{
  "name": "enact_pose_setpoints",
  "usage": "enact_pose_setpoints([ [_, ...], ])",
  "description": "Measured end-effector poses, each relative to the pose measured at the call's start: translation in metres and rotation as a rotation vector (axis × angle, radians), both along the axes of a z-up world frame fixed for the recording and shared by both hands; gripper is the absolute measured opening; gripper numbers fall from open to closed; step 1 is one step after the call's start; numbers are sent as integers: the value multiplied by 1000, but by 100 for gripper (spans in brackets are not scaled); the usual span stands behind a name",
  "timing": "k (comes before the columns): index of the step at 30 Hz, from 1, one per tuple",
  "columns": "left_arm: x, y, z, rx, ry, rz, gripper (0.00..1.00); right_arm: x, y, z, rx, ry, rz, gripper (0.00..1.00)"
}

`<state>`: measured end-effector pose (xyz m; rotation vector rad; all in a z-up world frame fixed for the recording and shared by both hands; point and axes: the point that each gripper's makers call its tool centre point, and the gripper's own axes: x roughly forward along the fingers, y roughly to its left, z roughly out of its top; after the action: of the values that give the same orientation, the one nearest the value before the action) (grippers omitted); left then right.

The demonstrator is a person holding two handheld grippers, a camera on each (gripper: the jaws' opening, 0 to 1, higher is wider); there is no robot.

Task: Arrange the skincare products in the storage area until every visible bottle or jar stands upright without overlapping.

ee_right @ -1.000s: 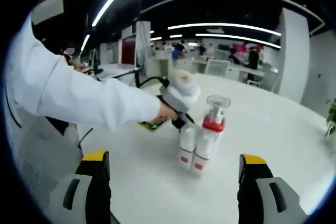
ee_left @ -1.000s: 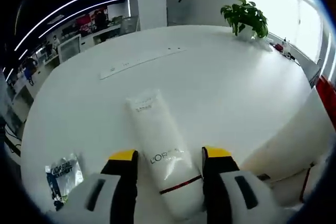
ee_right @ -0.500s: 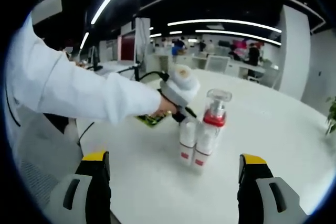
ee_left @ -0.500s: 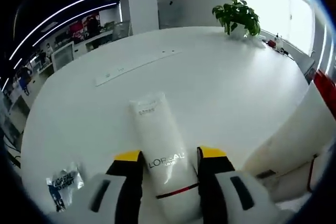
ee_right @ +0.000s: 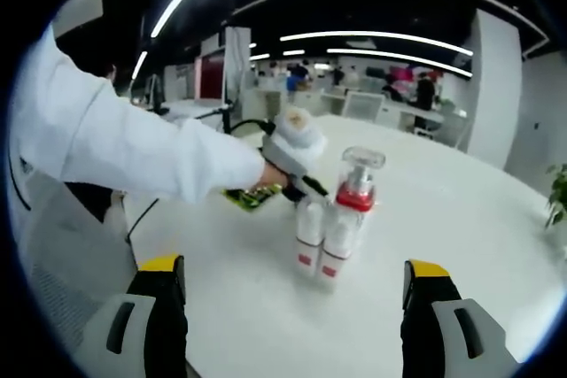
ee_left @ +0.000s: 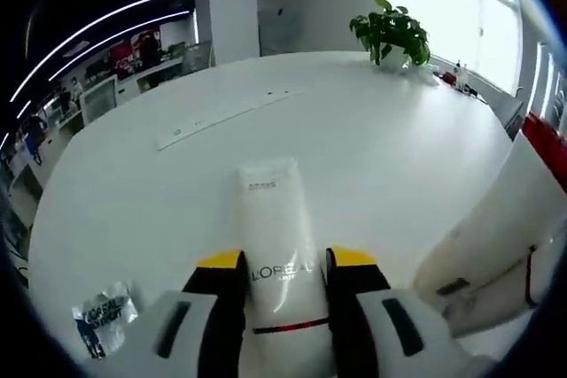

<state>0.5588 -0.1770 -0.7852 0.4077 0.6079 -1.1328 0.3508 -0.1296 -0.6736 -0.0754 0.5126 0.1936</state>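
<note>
Two yellow-tipped jaws of the left gripper [ee_left: 282, 261] are pressing against the sides of a white L'Oréal tube [ee_left: 276, 254], which is lying flat on the white table [ee_left: 372, 157] and pointing away along the jaws, so the tongs are grasping it near its red-striped end. Just off to the left, a small foil sachet [ee_left: 102, 318] is lying on the tabletop, and a potted plant [ee_left: 390, 34] is standing at the far edge. In the right gripper view, the right gripper [ee_right: 297, 282] is hanging released, its jaws spread wide with nothing between them. Ahead of it two white bottles [ee_right: 321, 241] are standing upright, touching each other, one carrying a clear cap with a red collar. Beside them a white sleeve [ee_right: 115, 152] is reaching in, and a green packet [ee_right: 251, 196] is lying just behind.
</note>
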Motion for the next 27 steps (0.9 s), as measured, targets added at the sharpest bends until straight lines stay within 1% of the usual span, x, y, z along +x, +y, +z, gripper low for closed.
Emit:
enact_pose_setpoints([
  [2,0,0,0,0,7,10,30,1,-1,-1,-1,1,-3,100],
  [4,4,1,0,5,14,14,30,2,-3,-1,-3,0,-5,100],
  [10,3,5,-1,19,30,22,29,5,-3,-3,-11,4,-1,100],
  [14,8,9,-2,25,45,30,29,6,-7,-3,-9,2,-17,100],
  [15,4,11,-2,28,51,30,29,6,-7,-3,-3,0,-18,100],
  [18,-1,15,0,18,84,35,28,6,-5,-2,7,-4,-14,99],
  [20,1,17,0,-3,113,51,28,5,-3,-3,19,4,-10,99],
  [23,-2,23,1,-16,120,63,28,5,-1,-2,38,4,-7,96],
  [24,-3,25,1,-28,133,71,28,5,0,-1,48,0,-9,96],
  [26,-11,26,3,-60,175,91,28,5,-2,1,69,-8,-19,96],
  [27,-9,28,3,-70,198,104,28,5,-2,1,82,-12,-22,95],
])
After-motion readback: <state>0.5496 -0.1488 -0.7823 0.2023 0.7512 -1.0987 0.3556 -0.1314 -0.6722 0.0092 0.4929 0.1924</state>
